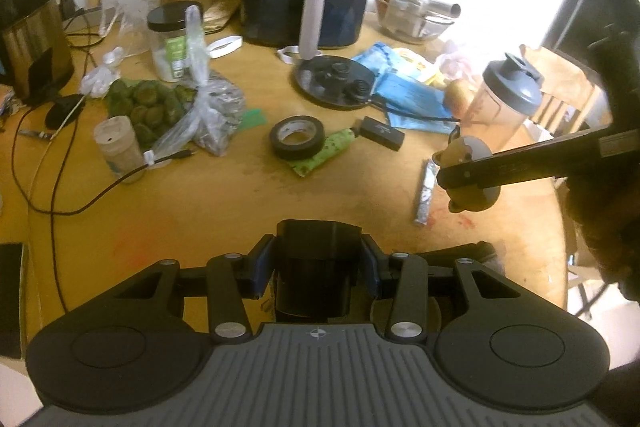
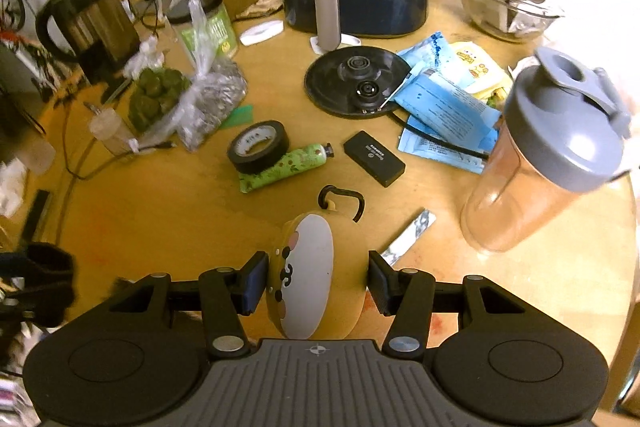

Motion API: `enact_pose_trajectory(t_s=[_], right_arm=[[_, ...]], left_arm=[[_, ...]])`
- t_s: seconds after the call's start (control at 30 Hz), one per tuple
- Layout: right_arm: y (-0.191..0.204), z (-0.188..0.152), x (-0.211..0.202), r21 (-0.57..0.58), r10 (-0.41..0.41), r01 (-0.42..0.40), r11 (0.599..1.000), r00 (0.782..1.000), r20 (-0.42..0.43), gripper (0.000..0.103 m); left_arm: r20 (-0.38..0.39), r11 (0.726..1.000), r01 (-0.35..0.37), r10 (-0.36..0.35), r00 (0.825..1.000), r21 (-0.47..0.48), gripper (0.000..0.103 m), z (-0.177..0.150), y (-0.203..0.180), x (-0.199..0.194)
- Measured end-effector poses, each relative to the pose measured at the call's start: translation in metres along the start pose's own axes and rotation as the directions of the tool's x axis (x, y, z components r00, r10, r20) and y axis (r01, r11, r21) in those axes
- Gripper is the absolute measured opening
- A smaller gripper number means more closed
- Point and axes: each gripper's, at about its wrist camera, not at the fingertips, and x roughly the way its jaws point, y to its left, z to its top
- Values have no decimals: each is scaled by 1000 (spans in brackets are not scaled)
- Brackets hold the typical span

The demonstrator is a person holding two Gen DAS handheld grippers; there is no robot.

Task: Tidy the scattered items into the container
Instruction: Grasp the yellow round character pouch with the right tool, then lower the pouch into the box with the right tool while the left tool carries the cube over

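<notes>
Above the cluttered table [image 2: 160, 219], the right gripper [image 2: 318, 279] clamps a round yellow toy [image 2: 308, 275], jaws half-wide. The left gripper [image 1: 316, 267] pinches a black box [image 1: 316, 267]. The toy's curved sides could slip free. Which container it belongs in I cannot tell.

The wooden table [image 2: 168, 211] looks smooth and worn, the black tape roll [image 2: 258, 147] glossy, the shaker bottle [image 2: 536, 163] clear plastic, the air fryer's handle [image 2: 326, 9] brushed metal
</notes>
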Motion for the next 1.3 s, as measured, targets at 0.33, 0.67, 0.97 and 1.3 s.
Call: enact_pose_trajectory(t_s=[0.33,0.67,0.97,1.3], right_arm=[[6,-33,-34,97,47,-49,994,998,31,55],[13,-68,-41,171,64,-65,983,998,12,55],[11,-81,-49,220,33,-36,975,999,18,51],[8,-95,-54,279,5,-9,960,1000,14,46]], left_arm=[[-32,996,60,-58,998,62,43,0,-4,6],[-77,984,126,-117,990,128,43,-1,-12,18],[-106,966,176,-159,982,188,44,4,-21,30],[-116,969,193,-176,978,157,53,16,-16,35]])
